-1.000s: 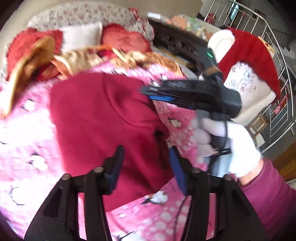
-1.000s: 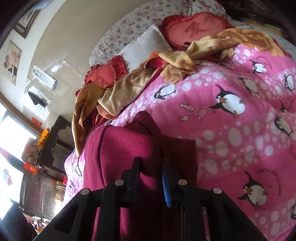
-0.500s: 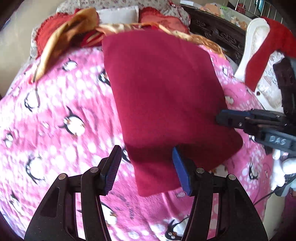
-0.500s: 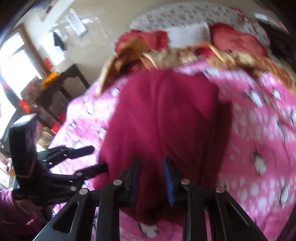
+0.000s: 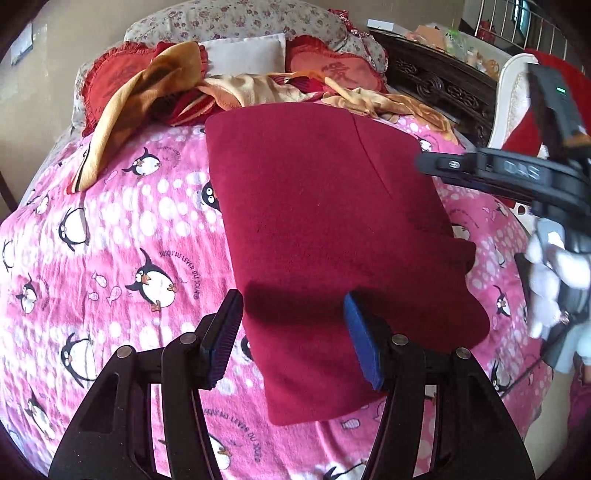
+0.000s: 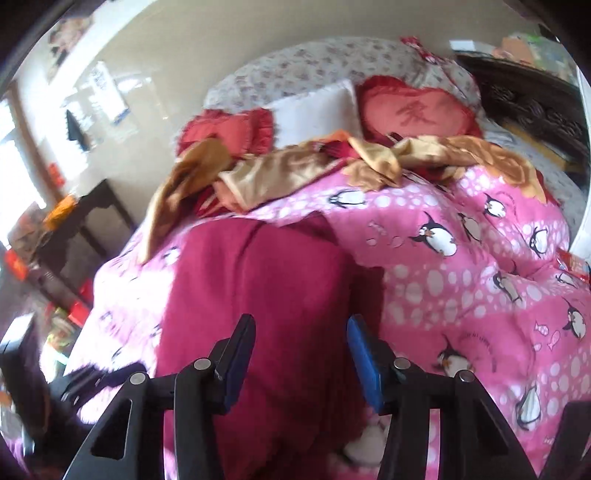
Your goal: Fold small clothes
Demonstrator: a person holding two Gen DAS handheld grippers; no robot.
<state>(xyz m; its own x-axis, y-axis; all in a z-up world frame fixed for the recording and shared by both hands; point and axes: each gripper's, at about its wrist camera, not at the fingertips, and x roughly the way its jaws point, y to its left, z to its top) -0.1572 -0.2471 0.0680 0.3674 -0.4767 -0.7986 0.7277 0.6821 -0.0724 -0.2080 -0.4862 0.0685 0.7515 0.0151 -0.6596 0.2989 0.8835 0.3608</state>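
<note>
Right now my left gripper (image 5: 293,332) hangs over the near end of the dark red garment (image 5: 332,229), its jaws spread with nothing pinched between them; the blue pad (image 5: 360,343) sits above the cloth without pressing on it. My right gripper (image 6: 301,360) has just been opening: its jaws stand apart over the same garment (image 6: 258,302), and the pads no longer squeeze the fabric. From the left camera I see that right tool (image 5: 498,173) off at the garment's right edge, carried by my white-gloved hand (image 5: 554,280). The garment lies flat as a folded rectangle on the pink penguin blanket (image 5: 122,229), with one long seam running down it. Beyond its far edge sits a heap of golden-yellow cloth (image 5: 258,92), then red frilled cushions (image 5: 332,68), a white pillow (image 5: 245,57) and a flowered pillow (image 5: 240,18).
</note>
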